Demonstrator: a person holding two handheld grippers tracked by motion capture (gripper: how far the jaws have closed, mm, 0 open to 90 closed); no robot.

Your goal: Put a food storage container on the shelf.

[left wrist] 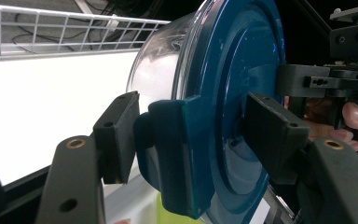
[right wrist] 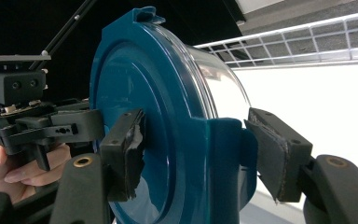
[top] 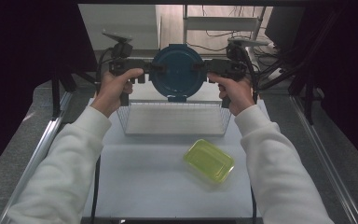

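White desk [top: 158, 186] carries a wire basket [top: 175, 119]; above it, a teal-lidded round container [top: 177, 70] hangs on edge, gripped at opposite clasps by the left gripper [top: 154, 68] and right gripper [top: 199, 67] jaws. Mid-carry, probably; next, a level lowering into the basket.

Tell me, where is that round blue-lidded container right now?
In the high view the round blue-lidded container is held up on edge between the left claw and the right claw, above the far side of the wire basket.
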